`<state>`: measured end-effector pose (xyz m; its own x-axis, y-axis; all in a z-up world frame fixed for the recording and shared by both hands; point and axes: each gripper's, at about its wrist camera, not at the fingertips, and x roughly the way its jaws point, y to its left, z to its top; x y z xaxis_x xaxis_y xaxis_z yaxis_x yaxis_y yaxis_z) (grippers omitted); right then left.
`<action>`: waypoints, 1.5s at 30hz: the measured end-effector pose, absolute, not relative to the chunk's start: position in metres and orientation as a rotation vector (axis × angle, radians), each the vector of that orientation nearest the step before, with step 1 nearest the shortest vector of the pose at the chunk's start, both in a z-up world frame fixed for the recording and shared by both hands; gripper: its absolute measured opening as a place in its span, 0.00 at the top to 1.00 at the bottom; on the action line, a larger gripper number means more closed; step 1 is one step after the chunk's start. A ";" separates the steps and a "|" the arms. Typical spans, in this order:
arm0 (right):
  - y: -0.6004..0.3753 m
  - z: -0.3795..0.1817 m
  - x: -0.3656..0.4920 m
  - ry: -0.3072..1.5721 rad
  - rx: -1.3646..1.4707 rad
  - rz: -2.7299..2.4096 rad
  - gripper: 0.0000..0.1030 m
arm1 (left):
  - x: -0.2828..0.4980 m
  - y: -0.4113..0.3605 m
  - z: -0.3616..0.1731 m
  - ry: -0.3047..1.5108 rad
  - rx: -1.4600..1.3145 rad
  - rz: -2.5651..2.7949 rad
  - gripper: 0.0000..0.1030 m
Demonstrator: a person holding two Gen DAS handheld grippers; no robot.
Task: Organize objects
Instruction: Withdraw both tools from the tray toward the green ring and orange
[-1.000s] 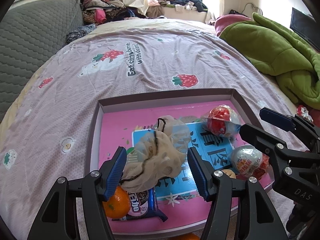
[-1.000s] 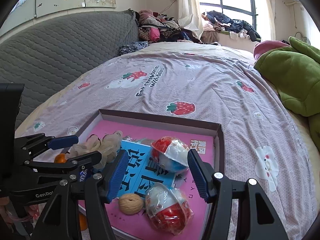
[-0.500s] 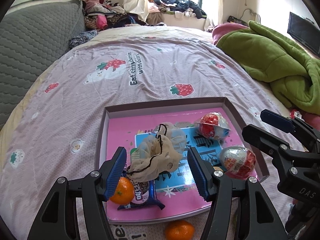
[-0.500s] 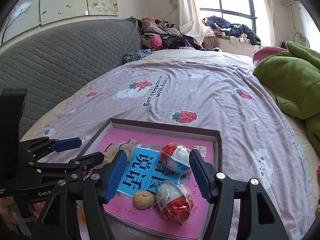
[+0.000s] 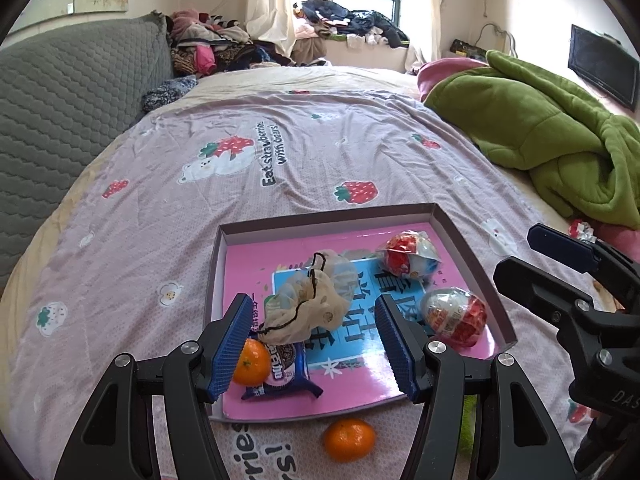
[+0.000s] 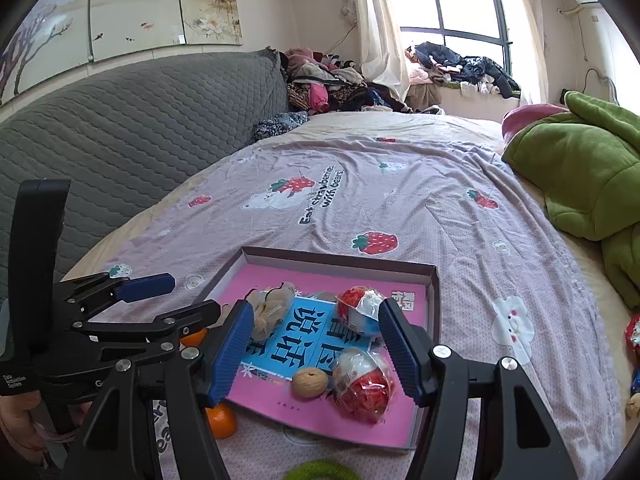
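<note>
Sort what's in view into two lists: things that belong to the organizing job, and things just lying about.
Belongs to the job:
shallow box
beige pouch
two wrapped eggs
cookie pack
orange in the box
orange outside the box
walnut

Just lying about:
green blanket
clothes pile
grey headboard

Both grippers were matte black plastic frames with angular, branching arms. The left gripper (image 5: 316, 344) carried two blue fingers (image 5: 232, 346) with finely ribbed faces, and round silver screws (image 5: 190, 347) sat at its joints. The right gripper (image 6: 316, 354) was built the same, blue ribbed pads on black arms, with silver screws (image 6: 439, 351). White lettering marked each body: "DAS" on the right one and a partly hidden word on the left one. A bit of skin (image 6: 16, 416) showed at the near left.
</note>
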<state>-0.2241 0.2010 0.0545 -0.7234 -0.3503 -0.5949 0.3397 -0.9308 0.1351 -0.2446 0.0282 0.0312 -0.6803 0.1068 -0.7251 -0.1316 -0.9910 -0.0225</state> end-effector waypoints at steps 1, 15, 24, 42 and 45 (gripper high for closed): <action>0.201 0.056 -0.221 -0.019 0.903 -2.618 0.37 | -0.243 0.028 0.033 0.047 -1.189 2.764 0.37; 0.199 0.071 -0.182 -0.020 0.852 -2.611 0.37 | -0.210 0.027 0.044 0.058 -1.169 2.780 0.37; 0.198 0.080 -0.163 -0.020 0.821 -2.602 0.37 | -0.190 0.023 0.048 0.052 -1.159 2.789 0.37; 0.217 0.083 -0.139 -0.075 0.814 -2.620 0.37 | -0.162 0.023 0.047 0.017 -1.146 2.773 0.37; 0.221 0.083 -0.136 -0.076 0.821 -2.625 0.37 | -0.159 0.025 0.046 0.020 -1.144 2.771 0.37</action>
